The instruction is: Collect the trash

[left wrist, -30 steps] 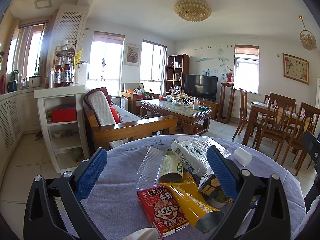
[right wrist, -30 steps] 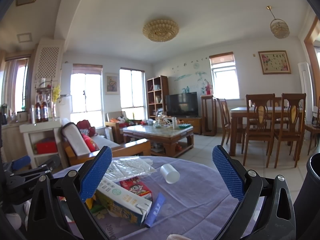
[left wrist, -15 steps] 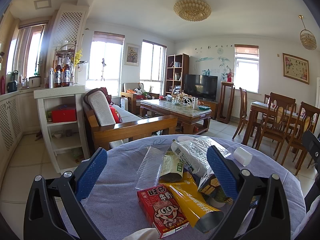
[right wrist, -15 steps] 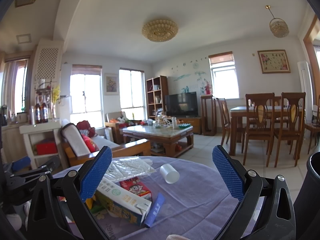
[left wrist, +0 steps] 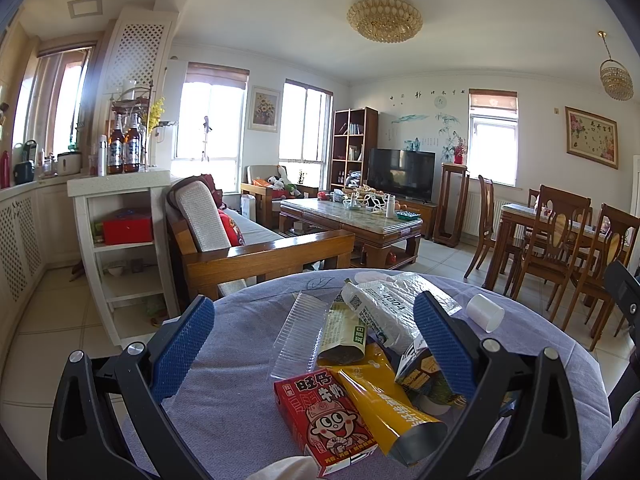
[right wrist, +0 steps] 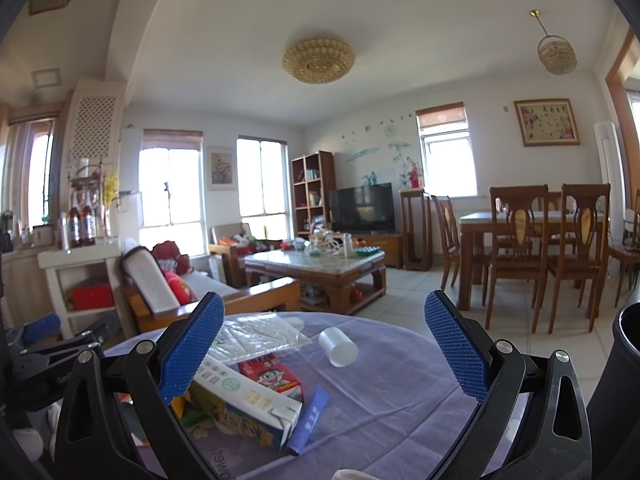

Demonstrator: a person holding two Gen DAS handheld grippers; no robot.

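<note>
Left gripper (left wrist: 316, 344) spread wide, blue pads (left wrist: 182, 346) well apart, nothing held; hovers over the trash pile on the table (left wrist: 240, 400). Between the pads: red carton (left wrist: 324, 420) nearest the camera, lying flat, with a yellow pouch (left wrist: 384, 404) just beside it on the right, touching it along one edge. Behind these, a clear tray (left wrist: 298, 334), a green-and-cream wrapper (left wrist: 342, 334) overlapping its right side, and a white bag (left wrist: 384, 308) lying across the back of the heap. Partly behind the right pad, a milk box (left wrist: 420, 368), tilted. Farther right, apart from the pile, a white cup (left wrist: 484, 312) on its side. Right gripper (right wrist: 324, 350) likewise wide open and empty, pads (right wrist: 192, 352) well apart, held above the same table (right wrist: 400, 380) covered in purple cloth. Under and just right of its left pad, the milk box (right wrist: 240, 408) on its side, the red carton (right wrist: 270, 372) touching it behind. A blue sachet (right wrist: 310, 420) beside the box's near corner. Beyond, the white bag (right wrist: 256, 334) flat on the cloth; the cup (right wrist: 338, 346) on its side near it, mouth toward the camera, roughly midway between the pads. At far right edge, a dark bin (right wrist: 624, 360), only its rim and wall visible. At far left of that view, the left gripper (right wrist: 48, 356) in part. Beyond the table: sofa (left wrist: 248, 248), coffee table (left wrist: 352, 220), dining chairs (right wrist: 552, 248).
</note>
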